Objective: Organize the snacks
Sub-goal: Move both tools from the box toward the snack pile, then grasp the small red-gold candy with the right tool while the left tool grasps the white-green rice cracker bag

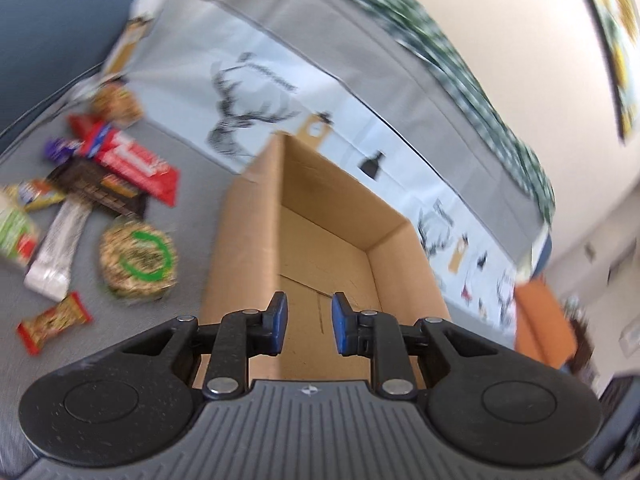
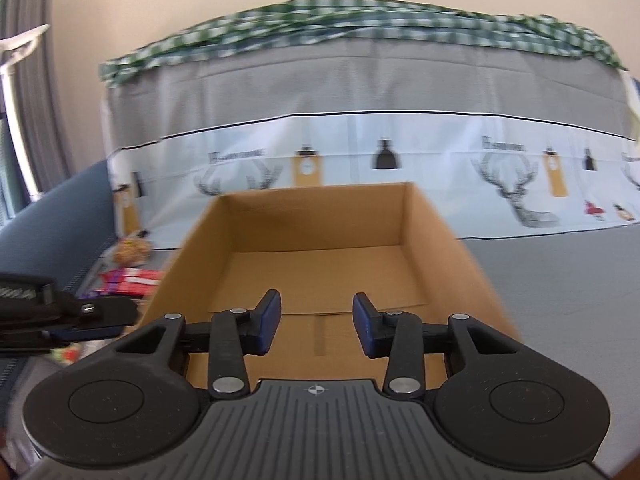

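Observation:
An open cardboard box [image 1: 396, 264] stands on the grey cloth, with nothing visible inside; it also shows in the right wrist view [image 2: 440, 232]. My left gripper [image 1: 309, 322] is open and empty above the box's near edge. My right gripper [image 2: 316, 324] is open and empty over the box's near side. Left of the box lies a pile of snacks: a red bar [image 1: 132, 160], a dark chocolate bar [image 1: 100, 192], a round green-ringed pack [image 1: 138, 258], a white bar [image 1: 60, 252] and a small red-ended candy [image 1: 54, 322]. The left gripper's side [image 2: 80, 316] shows in the right wrist view.
A printed cloth with deer and lamps [image 2: 400, 160] hangs behind the box, with a green checked cloth [image 2: 360, 20] on top. A blue seat back [image 1: 52, 32] rises at far left. An orange object [image 1: 544, 320] sits at the right. Grey cloth [image 2: 560, 280] spreads right of the box.

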`<state>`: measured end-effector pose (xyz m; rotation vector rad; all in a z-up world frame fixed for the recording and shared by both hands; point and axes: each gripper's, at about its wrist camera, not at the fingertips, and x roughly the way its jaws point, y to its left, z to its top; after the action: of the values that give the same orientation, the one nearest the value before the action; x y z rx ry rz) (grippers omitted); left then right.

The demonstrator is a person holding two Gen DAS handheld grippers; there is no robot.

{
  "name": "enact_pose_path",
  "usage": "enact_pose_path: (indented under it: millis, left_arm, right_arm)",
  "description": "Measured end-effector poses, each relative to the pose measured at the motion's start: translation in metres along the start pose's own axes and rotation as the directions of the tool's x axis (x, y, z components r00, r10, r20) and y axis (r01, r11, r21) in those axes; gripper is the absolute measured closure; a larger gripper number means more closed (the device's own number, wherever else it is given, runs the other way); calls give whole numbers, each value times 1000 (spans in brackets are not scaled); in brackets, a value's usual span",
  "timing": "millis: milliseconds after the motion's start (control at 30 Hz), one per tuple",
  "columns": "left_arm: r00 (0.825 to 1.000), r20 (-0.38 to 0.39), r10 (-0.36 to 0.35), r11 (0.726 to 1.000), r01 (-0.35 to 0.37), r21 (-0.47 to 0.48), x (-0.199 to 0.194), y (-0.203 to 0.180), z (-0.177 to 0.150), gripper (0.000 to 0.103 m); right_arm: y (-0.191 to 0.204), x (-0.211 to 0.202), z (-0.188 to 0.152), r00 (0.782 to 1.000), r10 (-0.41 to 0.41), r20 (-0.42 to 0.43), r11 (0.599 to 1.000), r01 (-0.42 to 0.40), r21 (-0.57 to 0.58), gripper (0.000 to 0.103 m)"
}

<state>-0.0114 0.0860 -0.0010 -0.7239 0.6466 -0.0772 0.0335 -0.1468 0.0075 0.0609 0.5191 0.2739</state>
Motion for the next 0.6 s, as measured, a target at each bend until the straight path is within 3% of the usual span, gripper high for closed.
enact_pose_path:
  millis: [167,267,367,400,467,600]
  left_arm:
    - [998,51,28,988,-20,-152,-24,39,17,78]
    - [991,101,87,970,-61,-236,-40,64,22,78]
    - [968,156,197,952,-151,-268,-54,90,23,78]
    - [957,158,245,934,-189,-305,-57,101,23,78]
    - [950,154,272,893,-189,-409,-65,122,24,78]
    - [920,207,334,890,-235,-392,-78,132,26,78]
  right_arm:
    - [53,0,3,995,99,11,994,-99,-35,62]
    - [83,2,1,986,166,-2,985,-166,-50,67]
    - [112,5,-2,973,230,-18,972,-230,-53,71]
    - [120,7,-4,968,250,-26,967,-251,-50,72]
    - [135,12,-8,956,289,-48,956,-291,-36,76]
    - [163,31,-20,926,358,-121,933,-360,9,78]
